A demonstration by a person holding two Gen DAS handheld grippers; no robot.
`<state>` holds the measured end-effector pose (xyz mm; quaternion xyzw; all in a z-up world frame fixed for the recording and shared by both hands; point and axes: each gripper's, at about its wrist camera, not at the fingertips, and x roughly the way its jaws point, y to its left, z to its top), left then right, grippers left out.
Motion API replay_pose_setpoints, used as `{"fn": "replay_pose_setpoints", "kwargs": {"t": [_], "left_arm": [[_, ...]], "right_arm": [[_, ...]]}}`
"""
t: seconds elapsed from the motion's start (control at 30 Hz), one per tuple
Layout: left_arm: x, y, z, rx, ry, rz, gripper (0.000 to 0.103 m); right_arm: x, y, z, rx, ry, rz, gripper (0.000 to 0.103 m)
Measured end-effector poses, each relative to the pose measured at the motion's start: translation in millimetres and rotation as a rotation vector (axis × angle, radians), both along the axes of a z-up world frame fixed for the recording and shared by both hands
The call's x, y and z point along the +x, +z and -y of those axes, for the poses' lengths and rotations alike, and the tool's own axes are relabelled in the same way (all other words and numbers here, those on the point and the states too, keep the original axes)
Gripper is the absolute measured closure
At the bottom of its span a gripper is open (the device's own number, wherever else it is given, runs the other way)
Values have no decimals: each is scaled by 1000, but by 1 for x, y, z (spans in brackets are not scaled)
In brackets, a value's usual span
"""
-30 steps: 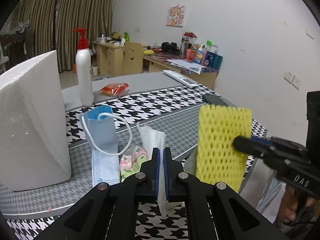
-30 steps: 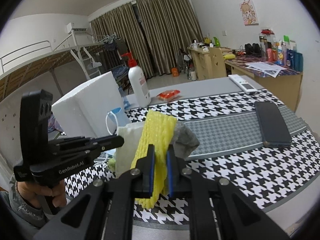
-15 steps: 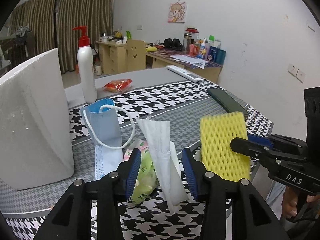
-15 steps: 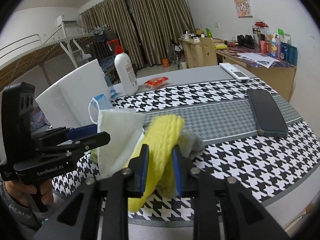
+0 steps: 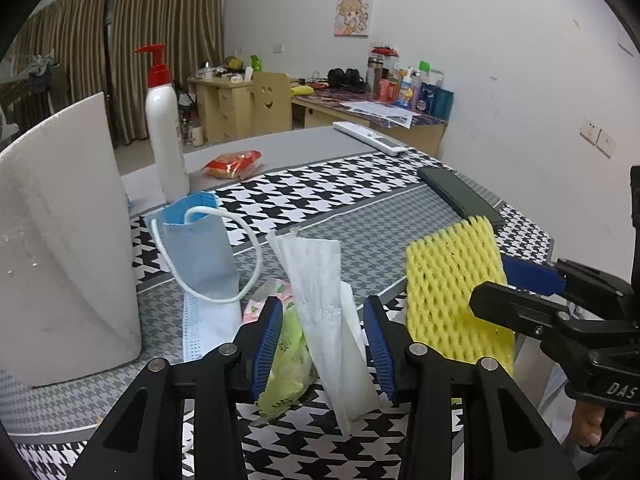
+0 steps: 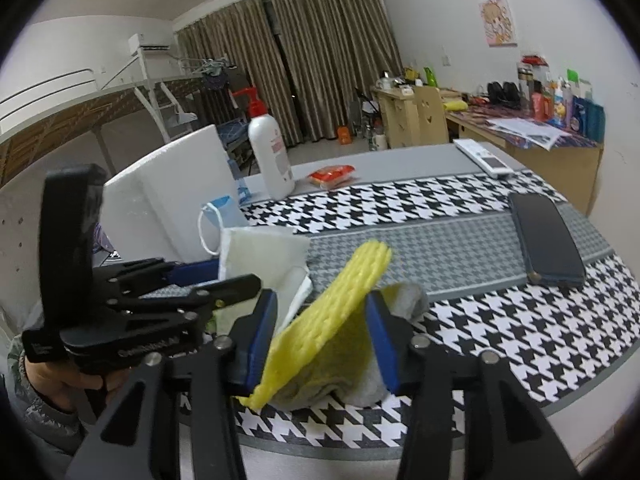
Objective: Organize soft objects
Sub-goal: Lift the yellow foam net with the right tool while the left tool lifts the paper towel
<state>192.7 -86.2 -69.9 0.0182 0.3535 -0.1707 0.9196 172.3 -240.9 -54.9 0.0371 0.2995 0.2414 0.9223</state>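
Looking along the left gripper point(image 5: 324, 350), I see its blue-padded jaws spread apart. A folded white paper tissue point(image 5: 324, 300) stands between them, touching neither pad that I can see. Behind it lies a green and pink plastic packet point(image 5: 286, 344). A pale blue face mask with white ear loops point(image 5: 200, 256) leans upright beside a tall white foam block point(image 5: 60, 240), all on the black-and-white houndstooth tablecloth point(image 5: 320, 196). To the right, a yellow foam mesh sleeve point(image 5: 452, 292) stands on edge beside the right gripper. A white pump bottle with a red top point(image 5: 164, 132) stands further back.

From the right gripper point(image 6: 322, 338), the jaws have just been opening and stand apart. The yellow sleeve leans tilted between them, resting against the left pad and over a grey-green scouring sponge point(image 6: 360, 376). A dark phone point(image 6: 546, 240) lies well apart to the right.
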Motion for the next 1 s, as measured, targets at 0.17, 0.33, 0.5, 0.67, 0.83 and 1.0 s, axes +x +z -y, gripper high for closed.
{"fn": "replay_pose_setpoints", "kwargs": {"t": [0.17,0.33,0.5,0.67,0.83,1.0], "left_arm": [[3,-2,3,8,-8,-4,81],[4,-4,5,14,-24,-16,90],[4,-4,6,11,-39,-16,96],[0,0,3,-11,-53,-2,101],[-9,14,0,-39,-70,34,101],[-19,32,-7,-52,-61,90,101]], "right_arm": [[0,0,-8,-19,35,9,57],[8,-12,-9,-31,21,-59,64],[15,-20,-10,-27,30,-114,77],[13,-16,-6,33,48,-107,92],[7,0,-6,63,64,-65,93],[2,14,-7,69,72,-18,93]]}}
